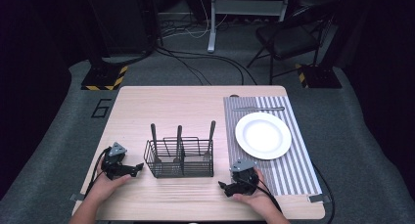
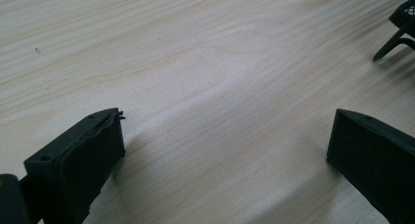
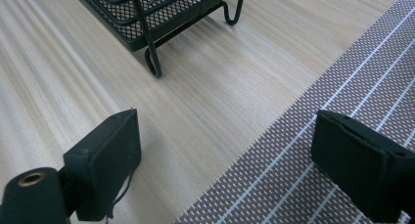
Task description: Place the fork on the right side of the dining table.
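A black wire-mesh cutlery caddy (image 1: pixel 179 159) stands in the middle of the wooden table, with three utensil handles (image 1: pixel 178 137) sticking up out of it. My left gripper (image 1: pixel 128 168) rests on the table just left of the caddy. Its jaws (image 2: pixel 227 131) are open over bare wood, and a caddy corner (image 2: pixel 402 21) shows at the upper right. My right gripper (image 1: pixel 234 184) sits near the front edge, right of the caddy. Its jaws (image 3: pixel 225 131) are open and empty, straddling the edge of the striped placemat (image 3: pixel 342 87), with the caddy's foot (image 3: pixel 152 62) ahead.
A white plate (image 1: pixel 263 135) lies on the striped placemat (image 1: pixel 293 170) at the right, with a piece of silver cutlery (image 1: pixel 258 108) beyond it. Behind the table, a folding chair (image 1: pixel 288 38) and cables sit on the floor.
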Tool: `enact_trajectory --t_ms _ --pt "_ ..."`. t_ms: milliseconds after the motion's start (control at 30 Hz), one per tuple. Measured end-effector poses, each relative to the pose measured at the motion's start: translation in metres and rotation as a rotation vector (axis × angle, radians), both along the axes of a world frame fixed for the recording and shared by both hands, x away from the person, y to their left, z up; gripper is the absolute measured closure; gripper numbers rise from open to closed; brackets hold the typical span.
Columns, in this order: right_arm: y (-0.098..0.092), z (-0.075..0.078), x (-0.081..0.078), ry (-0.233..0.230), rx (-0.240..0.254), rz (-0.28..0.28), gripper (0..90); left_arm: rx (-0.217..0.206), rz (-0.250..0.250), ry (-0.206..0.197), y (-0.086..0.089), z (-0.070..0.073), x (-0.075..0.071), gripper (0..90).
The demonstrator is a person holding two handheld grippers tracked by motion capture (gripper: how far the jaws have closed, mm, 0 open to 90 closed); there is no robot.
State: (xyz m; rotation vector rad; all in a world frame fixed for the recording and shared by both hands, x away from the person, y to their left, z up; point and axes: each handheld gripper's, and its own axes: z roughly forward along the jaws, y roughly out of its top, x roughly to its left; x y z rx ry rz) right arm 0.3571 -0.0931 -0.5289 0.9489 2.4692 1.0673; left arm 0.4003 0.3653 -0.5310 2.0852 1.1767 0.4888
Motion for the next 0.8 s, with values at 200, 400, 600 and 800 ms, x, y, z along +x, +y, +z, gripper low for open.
enact_trajectory --t_ms 200,400,600,800 --pt "0.0007 0.0001 -0.0004 0.003 0.005 -0.014 12.2 -0.001 -0.001 -0.002 0.0 -0.0002 0.0 0.1" --pt "0.0003 0.0003 -0.0009 -0.009 0.01 -0.033 14.6 -0.001 -0.001 -0.006 -0.0001 -0.0005 -0.0002 0.1" --pt "-0.0006 0.0007 -0.0016 -0.015 0.012 -0.039 18.5 -0.002 -0.004 0.001 0.0002 0.0 -0.0001 0.2" --pt "-0.0032 0.0024 -0.0022 -0.016 0.011 -0.047 26.0 -0.005 -0.001 -0.005 -0.0001 -0.0006 -0.0001 0.2"
